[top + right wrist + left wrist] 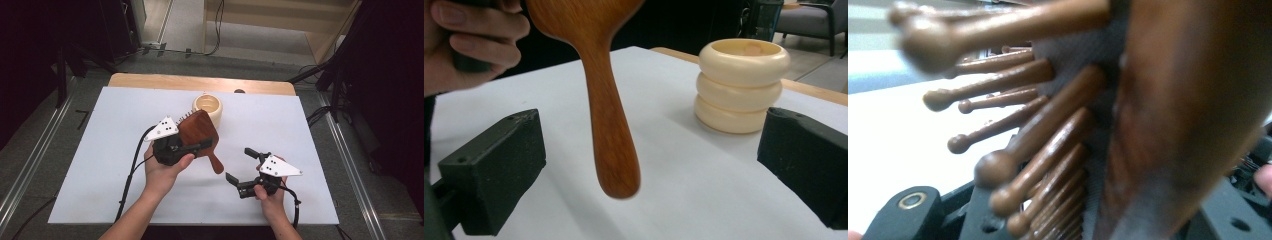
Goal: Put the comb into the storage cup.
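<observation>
Wooden hairbrush [199, 131]: clamped by its head in the left gripper [192, 148], above the white table [300, 130], handle hanging down.
Right gripper [240, 165]: jaws wide apart, empty, near the handle.
Cream holder [208, 107]: behind the brush.

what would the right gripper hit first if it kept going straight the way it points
Most likely the handle of the wooden hairbrush, which hangs between the open jaws of the right gripper and a little ahead. The cream holder stands farther back, off to one side. Depth is uncertain.
</observation>
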The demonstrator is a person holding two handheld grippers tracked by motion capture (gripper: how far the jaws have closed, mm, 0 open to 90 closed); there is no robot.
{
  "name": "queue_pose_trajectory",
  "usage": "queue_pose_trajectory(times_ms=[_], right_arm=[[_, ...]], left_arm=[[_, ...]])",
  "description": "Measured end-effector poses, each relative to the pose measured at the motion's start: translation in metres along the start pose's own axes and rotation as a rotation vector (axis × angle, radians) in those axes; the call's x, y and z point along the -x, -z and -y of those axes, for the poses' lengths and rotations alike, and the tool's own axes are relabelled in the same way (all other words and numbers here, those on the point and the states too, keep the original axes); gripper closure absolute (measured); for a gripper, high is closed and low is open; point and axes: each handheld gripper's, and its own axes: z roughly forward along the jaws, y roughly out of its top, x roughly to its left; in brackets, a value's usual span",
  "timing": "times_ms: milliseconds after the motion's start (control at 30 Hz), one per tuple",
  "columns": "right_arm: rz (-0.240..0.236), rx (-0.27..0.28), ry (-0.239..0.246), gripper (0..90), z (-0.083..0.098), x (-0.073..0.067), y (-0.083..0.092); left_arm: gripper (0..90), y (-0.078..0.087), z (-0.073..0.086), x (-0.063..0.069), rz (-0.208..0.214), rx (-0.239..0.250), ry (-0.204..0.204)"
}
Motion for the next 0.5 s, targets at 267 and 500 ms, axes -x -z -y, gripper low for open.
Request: queue_pose_trajectory(times_ms=[267,500], right_arm=[[0.023,-0.008,0.007,0.0,0.007,0.010,0.010],[0.049,-0.011,0.005,0.0,0.012,0.018,0.019]], left_arm=[[59.0,0.002,-0.004,-0.004,-0.009,-0.002,-0.002],[59.0,0.003,-0.008,-0.006,-0.005,-0.001,-0.003]])
